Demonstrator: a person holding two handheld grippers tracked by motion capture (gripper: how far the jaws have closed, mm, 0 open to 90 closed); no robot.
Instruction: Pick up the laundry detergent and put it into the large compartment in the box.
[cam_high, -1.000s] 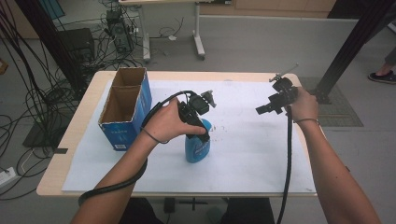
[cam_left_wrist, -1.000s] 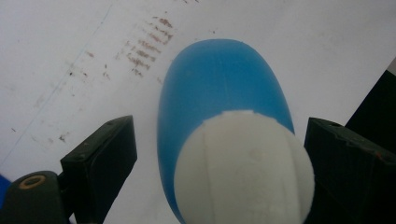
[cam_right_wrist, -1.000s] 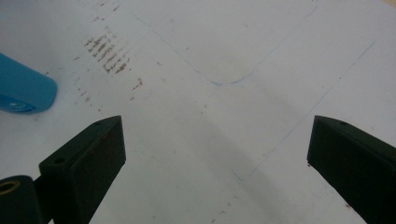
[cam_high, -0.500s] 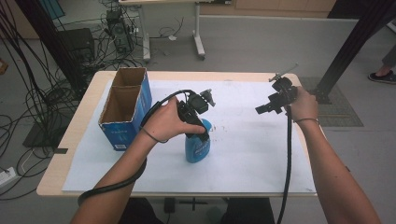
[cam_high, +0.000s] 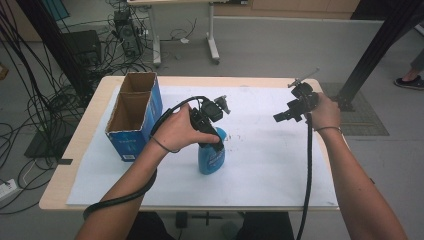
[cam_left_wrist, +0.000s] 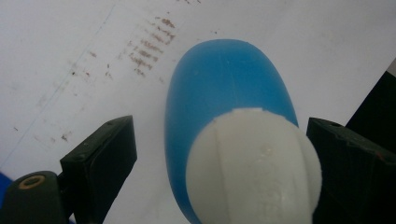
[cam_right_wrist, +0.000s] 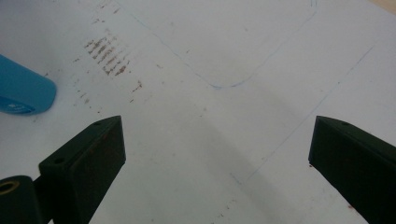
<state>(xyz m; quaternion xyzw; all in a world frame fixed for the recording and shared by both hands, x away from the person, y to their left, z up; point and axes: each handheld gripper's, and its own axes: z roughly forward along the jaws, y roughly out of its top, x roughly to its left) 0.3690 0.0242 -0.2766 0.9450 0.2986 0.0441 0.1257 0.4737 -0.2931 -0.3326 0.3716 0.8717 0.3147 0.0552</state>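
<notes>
A blue bottle (cam_high: 211, 159) with a white cap (cam_left_wrist: 254, 163) stands upright on the white paper near the table's middle. My left gripper (cam_high: 214, 136) comes down over its top. In the left gripper view the jaws of my left gripper (cam_left_wrist: 219, 163) straddle the cap, the right jaw at its side and the left jaw a gap away, so it is open. My right gripper (cam_high: 280, 117) hovers over the right part of the paper, well away from the bottle. Its jaws (cam_right_wrist: 215, 158) are spread wide with nothing between them. The bottle's base (cam_right_wrist: 21, 91) shows at the left edge of the right gripper view.
An open blue cardboard box (cam_high: 131, 117) stands at the table's left. White paper (cam_high: 260, 165) covers most of the tabletop, with brown smudges (cam_right_wrist: 109, 56) and a pen outline on it. Cables and desk legs lie on the floor beyond the far edge.
</notes>
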